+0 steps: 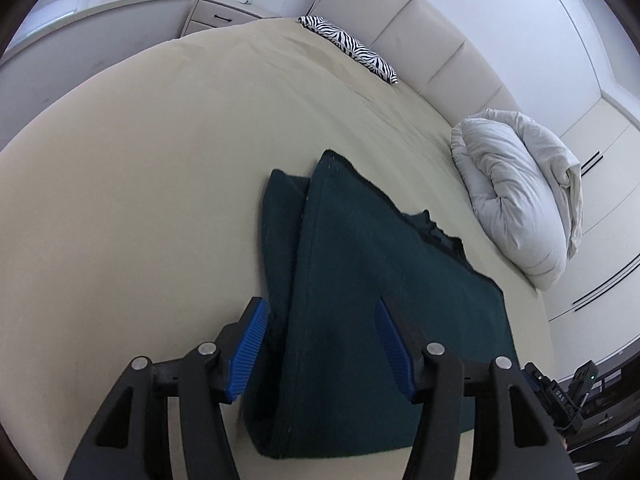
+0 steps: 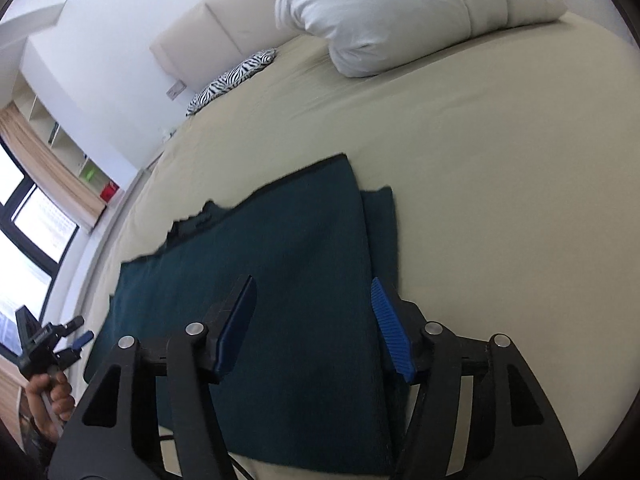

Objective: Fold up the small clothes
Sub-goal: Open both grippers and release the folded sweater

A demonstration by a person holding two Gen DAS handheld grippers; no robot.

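Both tools, left (image 1: 320, 340) and right (image 2: 314, 320), hover with blue pads apart, gripping nothing, over the folded dark-green knit garment (image 1: 360, 280) lying flat on the beige bed (image 1: 140, 180); beyond, a crumpled white duvet (image 1: 516, 192).

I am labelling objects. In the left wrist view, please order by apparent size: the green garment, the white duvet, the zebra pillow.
1. Green garment, though it lies nearest the camera.
2. White duvet.
3. Zebra pillow, farthest away.
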